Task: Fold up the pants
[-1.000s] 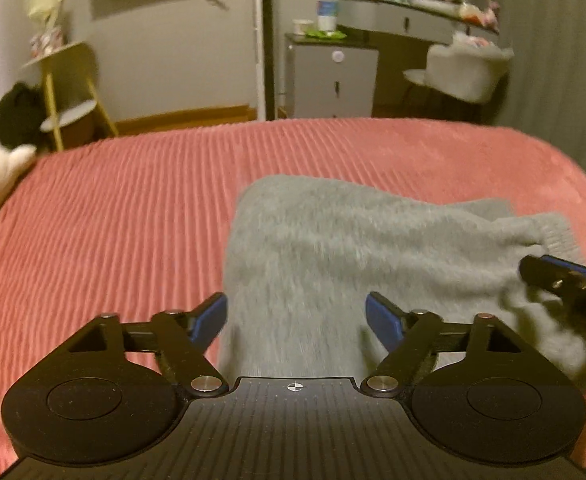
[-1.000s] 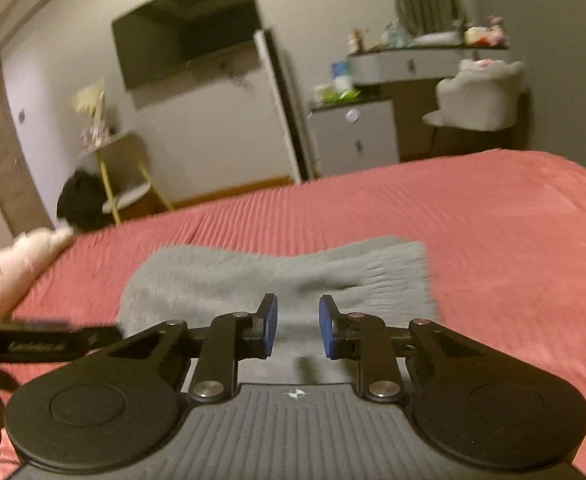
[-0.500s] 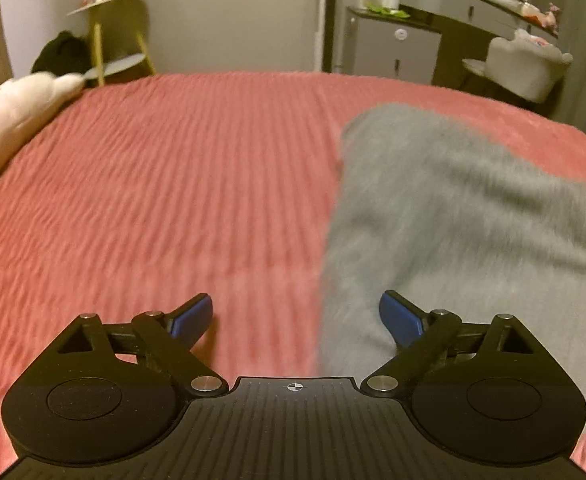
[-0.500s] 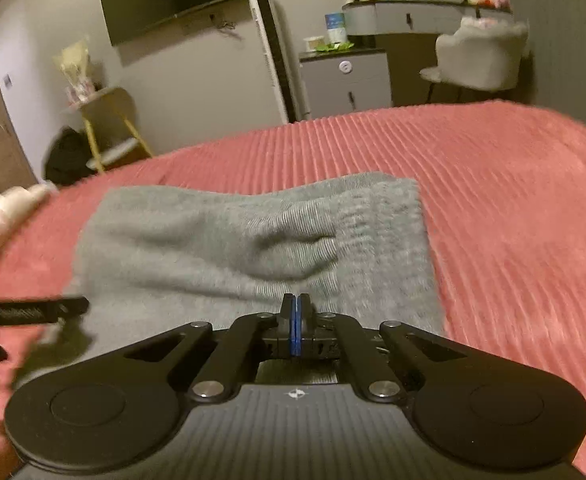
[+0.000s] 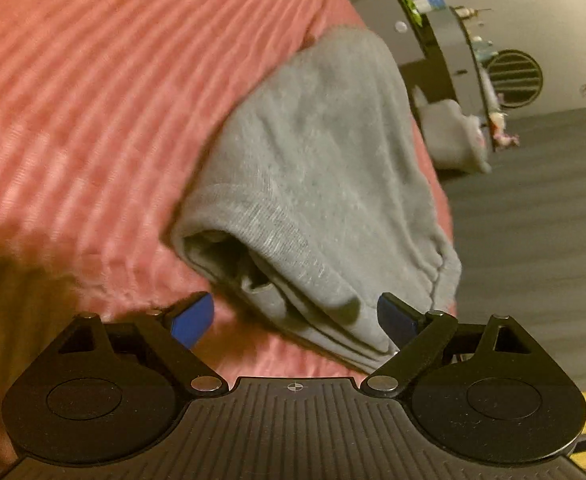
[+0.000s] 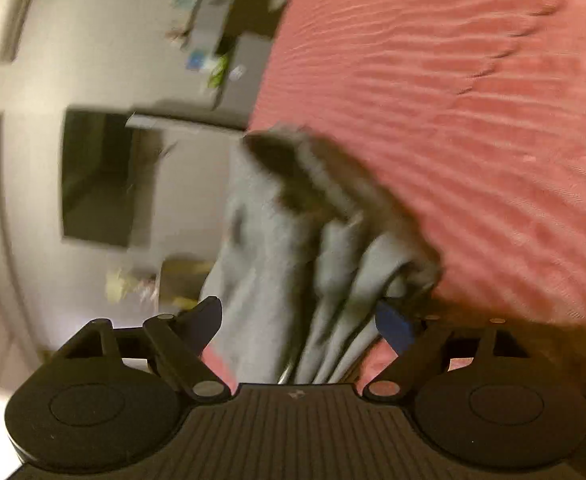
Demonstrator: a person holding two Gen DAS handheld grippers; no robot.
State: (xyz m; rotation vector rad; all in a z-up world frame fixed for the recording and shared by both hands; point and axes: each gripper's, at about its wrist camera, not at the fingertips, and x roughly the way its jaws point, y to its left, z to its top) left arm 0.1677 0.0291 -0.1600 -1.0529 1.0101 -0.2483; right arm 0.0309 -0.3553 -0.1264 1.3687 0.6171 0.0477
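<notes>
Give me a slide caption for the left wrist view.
Open left gripper straddles the layered end of folded gray pants on a red ribbed bedspread.

A bed [image 5: 93,100] covered in a ribbed coral-pink spread carries everything here. In the left wrist view the spread fills the frame from about 7 to 12 o'clock, its ridges blurred. Folded grey pants [image 5: 313,184] lie directly on it, stacked in several layers, running from the centre toward 1 o'clock along the bed's edge. In the right wrist view the spread [image 6: 473,120] occupies 12 to 4 o'clock, with the pants [image 6: 293,280] bunched at centre, blurred.
</notes>
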